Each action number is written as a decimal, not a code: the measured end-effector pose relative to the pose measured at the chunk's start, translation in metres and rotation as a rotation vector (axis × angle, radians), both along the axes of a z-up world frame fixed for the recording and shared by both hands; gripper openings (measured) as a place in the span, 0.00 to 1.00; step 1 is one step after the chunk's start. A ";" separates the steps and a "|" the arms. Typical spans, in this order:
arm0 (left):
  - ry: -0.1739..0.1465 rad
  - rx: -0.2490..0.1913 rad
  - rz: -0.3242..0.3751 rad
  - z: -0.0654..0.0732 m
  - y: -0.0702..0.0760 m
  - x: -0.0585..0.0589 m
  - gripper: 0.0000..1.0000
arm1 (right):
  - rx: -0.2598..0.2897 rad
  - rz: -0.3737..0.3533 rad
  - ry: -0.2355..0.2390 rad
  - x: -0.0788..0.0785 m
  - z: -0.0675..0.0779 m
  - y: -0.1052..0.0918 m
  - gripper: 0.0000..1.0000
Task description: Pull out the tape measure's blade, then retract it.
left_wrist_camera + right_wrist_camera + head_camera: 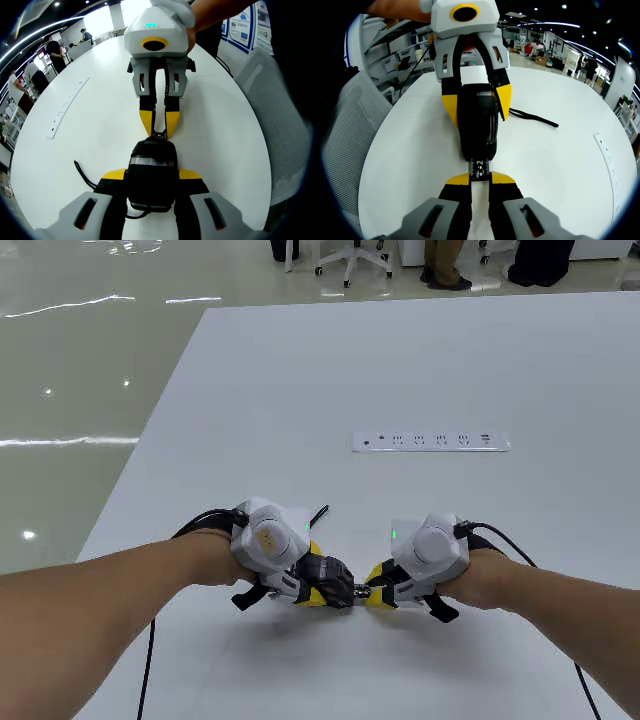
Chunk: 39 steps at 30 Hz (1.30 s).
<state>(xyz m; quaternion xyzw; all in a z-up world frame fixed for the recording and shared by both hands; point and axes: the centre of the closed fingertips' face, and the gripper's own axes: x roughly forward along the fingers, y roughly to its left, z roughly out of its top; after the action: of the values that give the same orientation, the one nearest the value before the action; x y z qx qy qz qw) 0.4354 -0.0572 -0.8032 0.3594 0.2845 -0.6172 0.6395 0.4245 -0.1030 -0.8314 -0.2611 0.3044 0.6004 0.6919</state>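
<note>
White table (pixel 300 370), matte, plain top. Its left edge runs straight away from my side.

One white power strip (pixel 430 442) lies flat toward the middle, its long side parallel to the far edge and sockets facing up.

A thin black wrist strap (pixel 532 117) lies loose on the top, closer to my near edge. It is well apart from the strip.

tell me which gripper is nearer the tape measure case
Left. The left gripper is shut on the tape measure case, one jaw on each side. The right gripper sits just off the case's mouth, pinching the short exposed blade.
</note>
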 end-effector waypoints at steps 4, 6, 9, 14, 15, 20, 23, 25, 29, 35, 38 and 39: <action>0.001 -0.003 0.001 0.000 -0.001 0.000 0.31 | -0.013 -0.001 0.001 -0.002 -0.001 -0.006 0.10; -0.002 -0.003 0.000 0.000 -0.001 -0.001 0.31 | -0.016 0.000 0.002 -0.002 -0.001 -0.009 0.10; 0.002 -0.007 0.012 0.001 0.000 0.000 0.31 | -0.021 -0.005 0.007 -0.002 -0.001 -0.014 0.10; 0.011 -0.009 0.017 0.001 0.000 0.001 0.31 | -0.025 -0.018 0.021 -0.003 0.004 -0.029 0.10; 0.011 -0.009 0.017 0.001 -0.001 0.001 0.31 | -0.026 -0.019 0.024 -0.003 0.004 -0.030 0.10; 0.010 -0.009 0.013 0.000 -0.002 0.001 0.31 | -0.033 -0.017 0.024 -0.005 0.004 -0.033 0.10; 0.011 -0.011 0.012 0.000 -0.002 0.001 0.31 | -0.035 -0.015 0.023 -0.004 0.004 -0.034 0.10; 0.010 -0.010 0.012 0.000 -0.002 0.001 0.31 | -0.038 -0.014 0.023 -0.003 0.004 -0.035 0.10; 0.018 -0.015 0.023 0.000 -0.001 0.002 0.31 | -0.045 -0.018 0.026 -0.002 0.003 -0.038 0.10; 0.015 -0.016 0.022 0.001 -0.001 0.002 0.31 | -0.052 -0.024 0.027 -0.003 0.003 -0.045 0.10; 0.015 -0.016 0.021 0.001 -0.002 0.002 0.31 | -0.057 -0.025 0.027 -0.003 0.002 -0.048 0.10; 0.015 -0.017 0.021 0.001 -0.002 0.001 0.31 | -0.057 -0.025 0.028 -0.003 0.002 -0.049 0.10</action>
<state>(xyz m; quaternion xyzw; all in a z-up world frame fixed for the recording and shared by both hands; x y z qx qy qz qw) 0.4369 -0.0591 -0.8023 0.3466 0.2878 -0.6155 0.6467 0.4211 -0.1519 -0.8292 -0.2686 0.3341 0.5862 0.6874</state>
